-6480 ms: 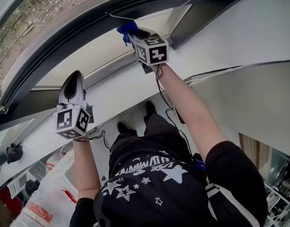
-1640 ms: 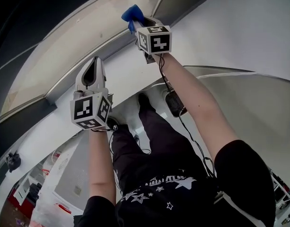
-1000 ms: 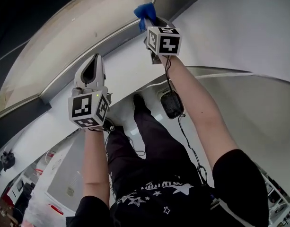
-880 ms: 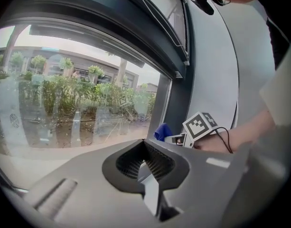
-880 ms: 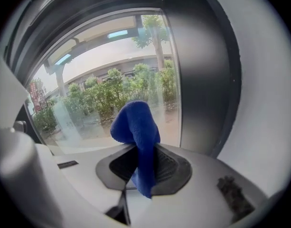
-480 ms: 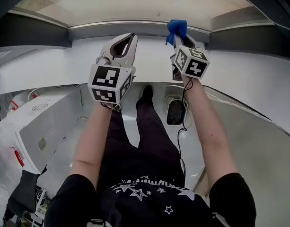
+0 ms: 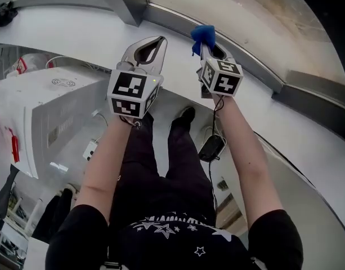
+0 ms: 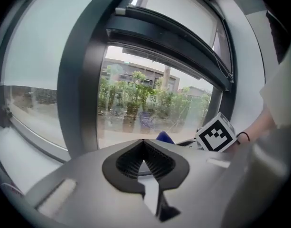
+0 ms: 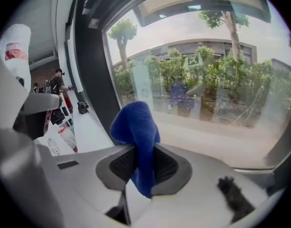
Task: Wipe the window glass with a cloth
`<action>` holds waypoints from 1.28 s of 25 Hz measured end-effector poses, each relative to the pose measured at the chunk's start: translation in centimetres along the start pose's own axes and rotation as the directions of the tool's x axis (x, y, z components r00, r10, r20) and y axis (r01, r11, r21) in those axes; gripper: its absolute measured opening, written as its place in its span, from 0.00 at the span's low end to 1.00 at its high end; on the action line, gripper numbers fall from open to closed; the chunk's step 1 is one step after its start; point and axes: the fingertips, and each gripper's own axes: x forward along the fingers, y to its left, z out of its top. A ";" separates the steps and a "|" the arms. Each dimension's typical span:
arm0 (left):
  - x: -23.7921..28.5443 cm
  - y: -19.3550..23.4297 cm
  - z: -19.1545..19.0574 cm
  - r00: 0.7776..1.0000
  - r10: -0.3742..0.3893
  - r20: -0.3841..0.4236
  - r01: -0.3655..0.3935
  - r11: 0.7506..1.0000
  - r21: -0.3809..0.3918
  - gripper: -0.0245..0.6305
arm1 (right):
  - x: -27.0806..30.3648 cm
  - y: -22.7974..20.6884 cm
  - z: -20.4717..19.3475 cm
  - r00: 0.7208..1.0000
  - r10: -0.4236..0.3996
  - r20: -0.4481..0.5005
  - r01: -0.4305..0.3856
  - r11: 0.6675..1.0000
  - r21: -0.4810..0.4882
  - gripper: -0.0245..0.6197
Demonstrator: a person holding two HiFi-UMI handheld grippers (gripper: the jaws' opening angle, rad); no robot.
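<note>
Cloth (image 9: 135, 127), one, clamped in right gripper (image 7: 210, 49)

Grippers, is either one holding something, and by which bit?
The right gripper pinches the blue cloth around its bunched middle, and a puff of cloth sticks out past the jaws. The left gripper is shut with nothing in it.

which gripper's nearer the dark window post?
Left. The left gripper, shut and empty, sits close beside the post. The right gripper, clamping the cloth, is farther off, in front of the glass.
</note>
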 end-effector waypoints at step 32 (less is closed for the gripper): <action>-0.1 17.0 -4.6 0.995 0.085 -0.042 -0.090 0.986 -0.143 0.05 | 20.9 7.7 2.3 0.997 -0.040 -0.069 0.036 0.998 -0.052 0.15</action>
